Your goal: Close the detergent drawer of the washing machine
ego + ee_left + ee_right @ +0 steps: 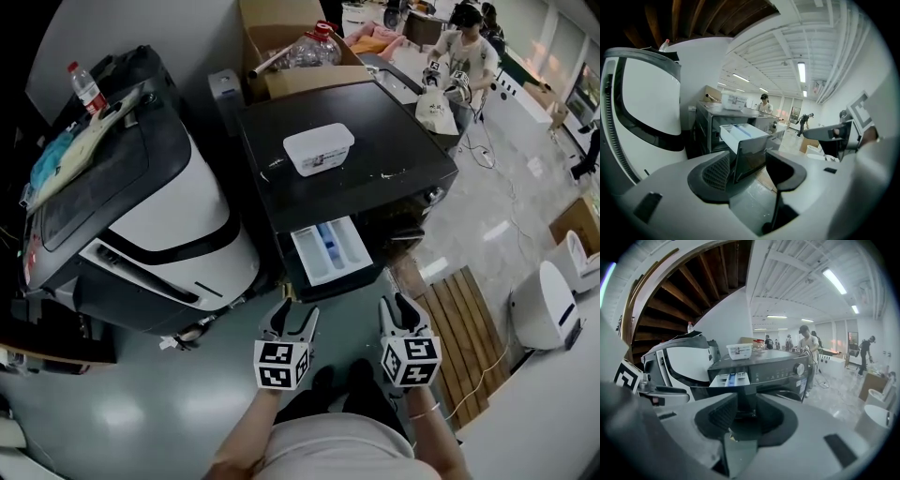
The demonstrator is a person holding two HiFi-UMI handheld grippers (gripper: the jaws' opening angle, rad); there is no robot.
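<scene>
The dark washing machine stands ahead of me with its detergent drawer pulled out; the drawer's white and blue compartments show from above. The drawer also shows in the left gripper view, just beyond the jaws, and the same drawer shows left of the control panel in the right gripper view. My left gripper hangs open just short of the drawer's front, slightly left. My right gripper is open too, to the drawer's right. Nothing sits between either pair of jaws, seen from the left gripper and the right gripper.
A white lidded container rests on the washer's top. A white and black machine stands close on the left, with a water bottle on it. A cardboard box is behind, a wooden slatted board lies on the floor at right, and people stand farther back.
</scene>
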